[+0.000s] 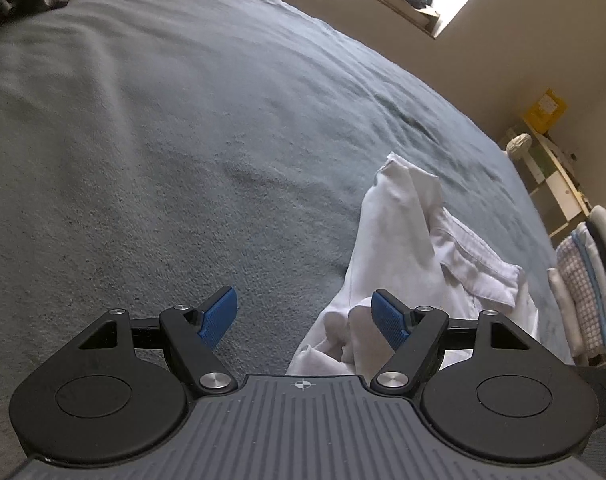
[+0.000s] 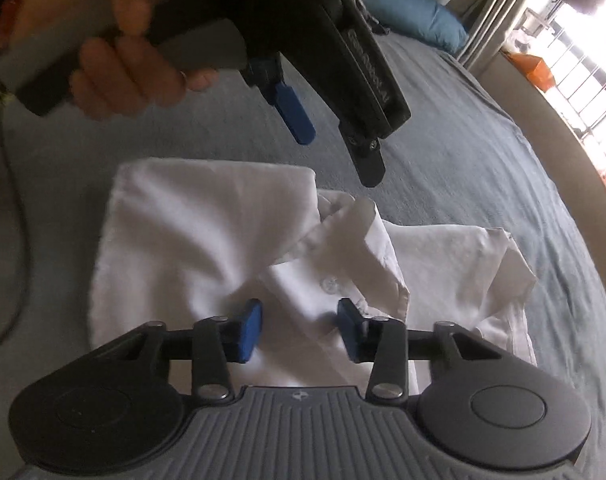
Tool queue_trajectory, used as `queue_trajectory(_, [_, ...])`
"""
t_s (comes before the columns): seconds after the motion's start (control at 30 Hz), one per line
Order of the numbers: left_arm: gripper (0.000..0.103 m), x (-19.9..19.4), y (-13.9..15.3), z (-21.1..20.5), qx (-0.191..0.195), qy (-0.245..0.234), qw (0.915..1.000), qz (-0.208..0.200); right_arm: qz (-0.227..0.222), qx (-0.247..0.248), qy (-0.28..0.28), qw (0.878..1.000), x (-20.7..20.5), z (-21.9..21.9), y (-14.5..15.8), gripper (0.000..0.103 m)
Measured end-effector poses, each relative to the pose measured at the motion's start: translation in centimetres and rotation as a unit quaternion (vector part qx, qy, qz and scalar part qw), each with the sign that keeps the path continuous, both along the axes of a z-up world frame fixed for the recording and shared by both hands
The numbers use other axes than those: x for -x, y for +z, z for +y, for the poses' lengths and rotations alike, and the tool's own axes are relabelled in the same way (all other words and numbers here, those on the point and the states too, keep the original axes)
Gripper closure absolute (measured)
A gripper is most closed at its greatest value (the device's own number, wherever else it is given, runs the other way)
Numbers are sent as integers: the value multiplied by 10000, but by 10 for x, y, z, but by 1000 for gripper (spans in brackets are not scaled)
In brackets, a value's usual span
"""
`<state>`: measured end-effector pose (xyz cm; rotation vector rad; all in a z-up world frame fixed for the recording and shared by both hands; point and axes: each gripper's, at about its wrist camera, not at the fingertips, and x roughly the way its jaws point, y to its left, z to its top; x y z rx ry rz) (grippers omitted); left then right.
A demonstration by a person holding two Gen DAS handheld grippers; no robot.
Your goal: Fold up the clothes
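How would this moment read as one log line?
white shirt: partly folded on bed | left gripper: open | right gripper: open above shirt

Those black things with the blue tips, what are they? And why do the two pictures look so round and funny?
They are grabbing tools, one in each of a person's hands, each with a wide, bendy-looking camera. One picture looks along the left gripper, open and holding nothing. The other looks along the right gripper, partly closed above a white shirt with nothing pinched; there you also see the hand holding the left tool. The shirt lies half folded on a grey bed cover.
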<state>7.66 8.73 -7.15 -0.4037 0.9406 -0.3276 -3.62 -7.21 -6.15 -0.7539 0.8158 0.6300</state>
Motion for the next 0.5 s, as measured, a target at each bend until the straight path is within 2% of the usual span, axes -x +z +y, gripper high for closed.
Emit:
queue_trajectory(0.03, [29, -1, -1, 2, 38, 4, 10000, 8, 28, -56, -110, 9999, -4, -1, -1, 82])
queue_trajectory(0.07, [29, -2, -2, 3, 79, 19, 10000, 7, 56, -135, -226, 9996, -9, -3, 0, 86])
queue_trajectory(0.1, [29, -2, -3, 5, 105, 44, 9999, 5, 72, -229, -346, 9991, -14, -4, 2, 95])
queue_trajectory(0.23, [28, -3, -2, 13, 229, 159, 9996, -55, -89, -932, -1029, 9903, -26, -25, 26, 100])
queue_trajectory(0.37, [28, -7, -5, 13, 258, 137, 9996, -17, 48, -1744, -1884, 9665, -57, -66, 40, 100])
queue_trajectory(0.5, [29, -8, -10, 5, 217, 1, 9998, 38, 386, -2491, -2648, 9308, -87, -116, 37, 100])
